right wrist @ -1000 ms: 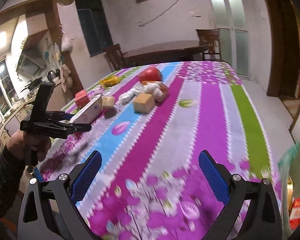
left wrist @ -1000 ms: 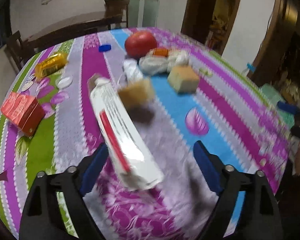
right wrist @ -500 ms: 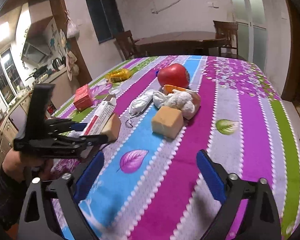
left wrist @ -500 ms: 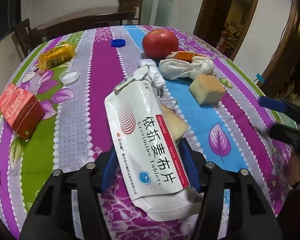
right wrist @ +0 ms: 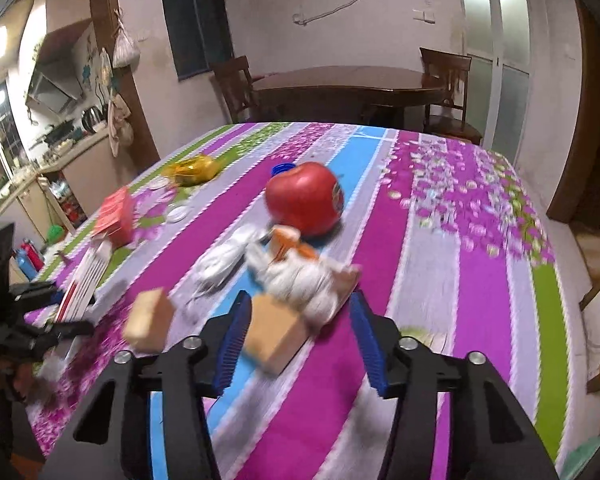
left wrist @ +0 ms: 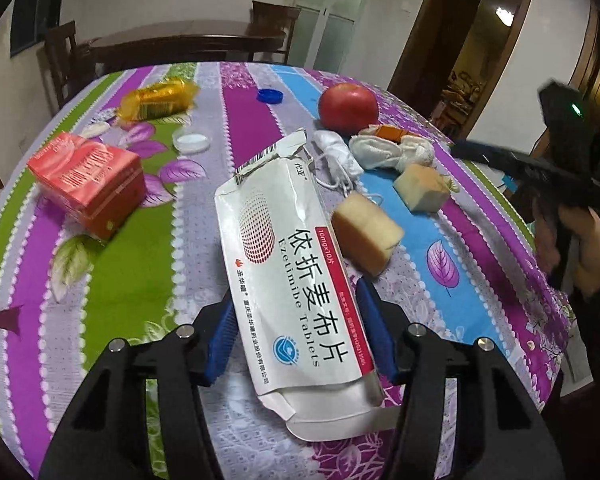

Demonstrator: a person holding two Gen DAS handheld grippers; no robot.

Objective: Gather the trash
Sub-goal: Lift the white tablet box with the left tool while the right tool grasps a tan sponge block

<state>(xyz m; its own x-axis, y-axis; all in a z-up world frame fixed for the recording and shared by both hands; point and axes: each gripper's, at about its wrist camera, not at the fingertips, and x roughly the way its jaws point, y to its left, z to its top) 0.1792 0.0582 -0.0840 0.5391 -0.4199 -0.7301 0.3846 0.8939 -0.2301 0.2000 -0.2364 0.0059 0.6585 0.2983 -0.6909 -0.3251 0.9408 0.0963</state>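
My left gripper (left wrist: pixel 296 332) is shut on a white torn-open tablet box (left wrist: pixel 288 256) and holds it above the striped tablecloth (left wrist: pixel 128 288); the box also shows edge-on in the right wrist view (right wrist: pixel 86 280). My right gripper (right wrist: pixel 300 332) is open, its fingers on either side of a tan sponge cube (right wrist: pixel 274 336) and a crumpled white cloth (right wrist: pixel 300 280). A second tan cube (right wrist: pixel 150 320) lies to its left. The two cubes show in the left wrist view (left wrist: pixel 366 234) (left wrist: pixel 422 188).
A red apple (right wrist: pixel 306 200), a red carton (left wrist: pixel 88 178), a yellow wrapper (left wrist: pixel 158 98), a blue bottle cap (left wrist: pixel 270 96), a white lid (left wrist: pixel 191 141) and a face mask (left wrist: pixel 338 156) lie on the table. Dark wooden chairs (right wrist: pixel 448 92) and a second table (right wrist: pixel 340 84) stand behind.
My left gripper has closed on the tablet box and lifted it a little. My right gripper has moved forward over the table to the sponge cube and cloth.
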